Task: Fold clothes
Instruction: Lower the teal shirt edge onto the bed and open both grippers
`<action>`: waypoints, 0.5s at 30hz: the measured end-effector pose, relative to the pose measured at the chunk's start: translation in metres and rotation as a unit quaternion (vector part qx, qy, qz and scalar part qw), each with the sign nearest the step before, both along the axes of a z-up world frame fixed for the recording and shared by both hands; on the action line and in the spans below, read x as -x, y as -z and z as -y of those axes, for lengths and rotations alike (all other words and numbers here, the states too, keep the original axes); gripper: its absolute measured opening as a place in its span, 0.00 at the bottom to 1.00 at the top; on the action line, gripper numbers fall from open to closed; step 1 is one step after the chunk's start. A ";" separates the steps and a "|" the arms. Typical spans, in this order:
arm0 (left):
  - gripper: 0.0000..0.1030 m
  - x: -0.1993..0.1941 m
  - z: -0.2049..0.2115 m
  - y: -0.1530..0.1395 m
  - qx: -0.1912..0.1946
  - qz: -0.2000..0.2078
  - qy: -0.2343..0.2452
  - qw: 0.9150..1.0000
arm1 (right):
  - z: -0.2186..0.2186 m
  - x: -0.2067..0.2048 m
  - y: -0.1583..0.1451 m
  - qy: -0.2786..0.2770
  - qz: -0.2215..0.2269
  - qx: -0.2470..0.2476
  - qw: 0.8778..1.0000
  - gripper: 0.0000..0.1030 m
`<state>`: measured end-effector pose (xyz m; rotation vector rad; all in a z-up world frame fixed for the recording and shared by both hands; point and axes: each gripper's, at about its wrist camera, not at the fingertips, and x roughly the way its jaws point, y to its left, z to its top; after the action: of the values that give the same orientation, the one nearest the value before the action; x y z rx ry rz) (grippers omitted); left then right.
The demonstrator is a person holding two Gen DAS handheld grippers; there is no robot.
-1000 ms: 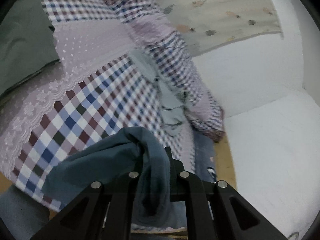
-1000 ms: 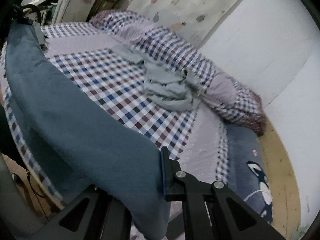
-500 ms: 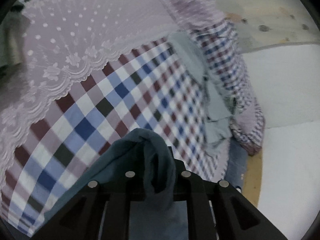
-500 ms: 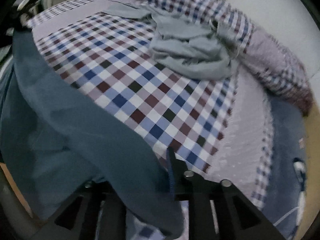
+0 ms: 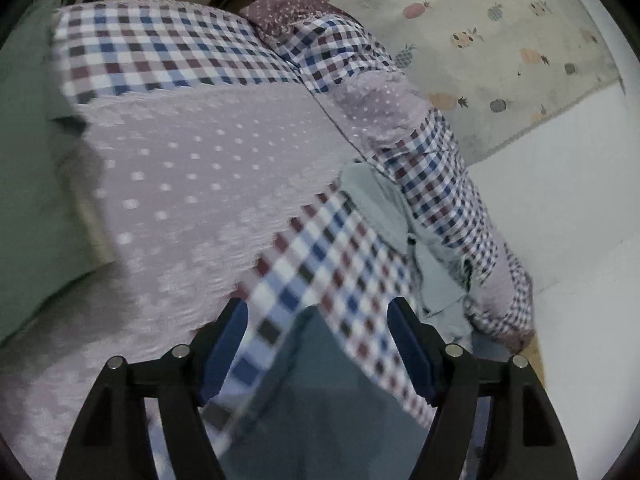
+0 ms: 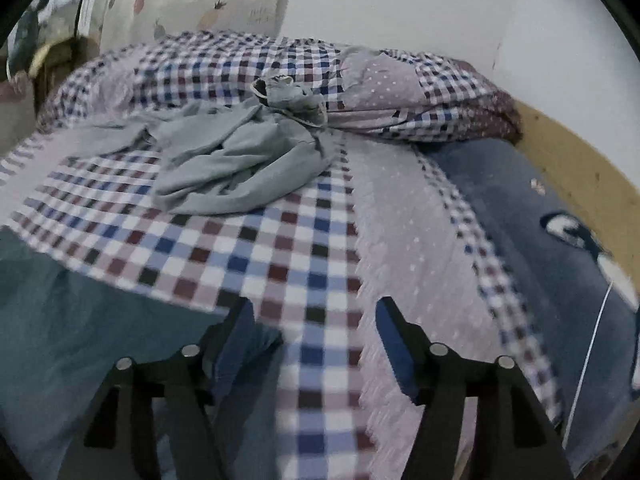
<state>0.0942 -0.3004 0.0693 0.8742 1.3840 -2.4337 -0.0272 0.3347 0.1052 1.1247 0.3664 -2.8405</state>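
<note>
Left wrist view: left gripper (image 5: 318, 320) is standing wide open w/ nothing btwn its blue-padded fingers (image 5: 224, 344); it is hovering over the bed. The teal garment (image 5: 320, 400) is lying flat on the checked bedspread (image 5: 320, 248), directly below the jaws & reaching toward the lower frame edge; fingers are not touching it as far as can be seen. A lilac dotted panel (image 5: 208, 168) of the spread is filling the centre-left. A pale grey garment (image 6: 240, 160) is showing here as a crumpled strip (image 5: 380, 208) along the rolled checked quilt (image 5: 440, 168) at right. A dark green cloth (image 5: 28, 152) is sitting at the far left edge. Fruit-print curtain (image 5: 500, 40) & white wall (image 5: 560, 240) are lying behind. Frame is motion-blurred.

Right wrist view: right gripper (image 6: 316, 320) is likewise spread wide, gripping nothing. The teal garment (image 6: 80, 312) is lying on the spread at lower left, its edge passing under/beside the left-hand finger (image 6: 232, 332); contact cannot be told. Checked bedspread (image 6: 280, 248) is running btwn the fingers. The pale grey garment is lying heaped mid-bed, well apart from the gripper, touching the rolled quilt (image 6: 400, 92) behind it. A blue blanket (image 6: 540, 220) w/ a dark-and-white motif is covering the right side, next to a yellow wooden bed edge (image 6: 580, 168).
</note>
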 end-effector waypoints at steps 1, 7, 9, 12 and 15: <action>0.75 -0.012 -0.001 0.003 0.006 0.003 0.004 1.000 | -0.002 -0.012 0.000 -0.002 -0.001 0.013 1.000 0.70; 0.79 -0.075 -0.024 0.024 0.057 0.033 0.039 0.997 | 0.000 -0.090 0.020 0.006 0.011 0.108 0.994 0.72; 0.80 -0.089 -0.038 0.029 0.073 0.039 0.058 0.995 | 0.007 -0.109 0.028 0.021 0.017 0.125 0.992 0.72; 0.81 -0.104 -0.056 0.030 0.113 0.049 0.082 0.989 | 0.023 -0.137 0.033 0.032 0.007 0.122 0.992 0.74; 0.81 -0.118 -0.067 0.028 0.140 0.057 0.101 0.983 | 0.040 -0.159 0.034 0.024 -0.008 0.109 0.994 0.77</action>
<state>0.2121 -0.2338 0.0410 1.1058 0.9227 -2.5929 0.1322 0.2949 0.0710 1.0824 0.0297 -2.8444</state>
